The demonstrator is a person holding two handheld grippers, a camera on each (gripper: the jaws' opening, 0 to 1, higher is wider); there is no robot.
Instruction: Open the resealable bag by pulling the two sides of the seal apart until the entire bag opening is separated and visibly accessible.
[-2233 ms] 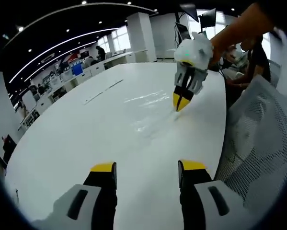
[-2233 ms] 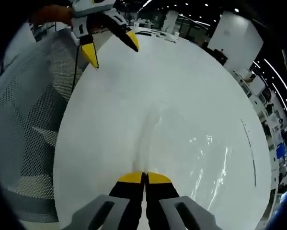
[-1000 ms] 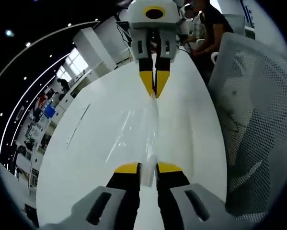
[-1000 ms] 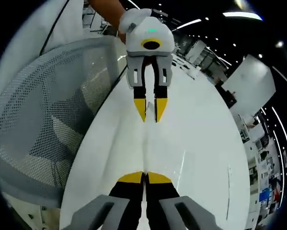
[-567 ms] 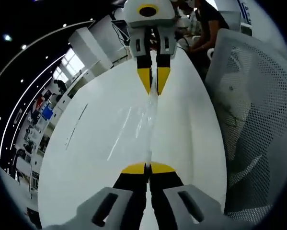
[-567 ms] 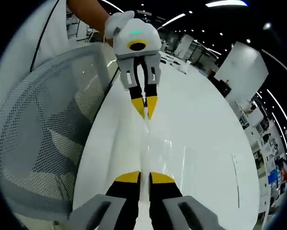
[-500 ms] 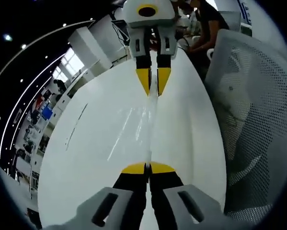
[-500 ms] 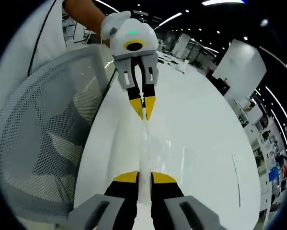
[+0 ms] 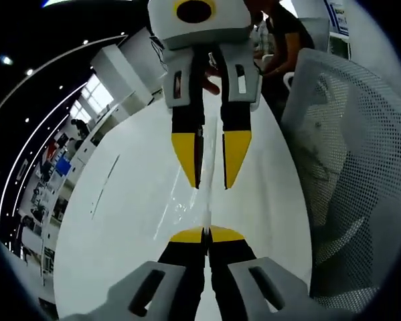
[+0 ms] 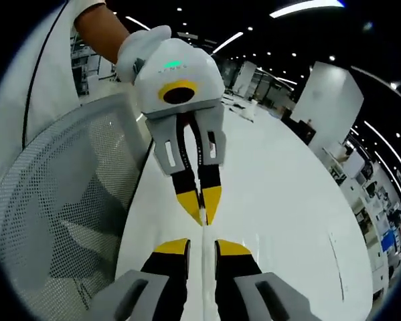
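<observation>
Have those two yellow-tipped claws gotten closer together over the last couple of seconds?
Yes. The left gripper now faces the right gripper tip to tip above the white table.

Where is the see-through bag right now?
In the left gripper view, the clear bag stands edge-on over the white table, pinched in the shut left claw, with its far edge between the open right claw's yellow tips.

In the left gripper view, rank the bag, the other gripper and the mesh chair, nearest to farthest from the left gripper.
1. Bag: pinched in the left hand-held gripper.
2. Right hand-held gripper: just ahead, jaws apart.
3. Mesh chair: off to the right.
</observation>
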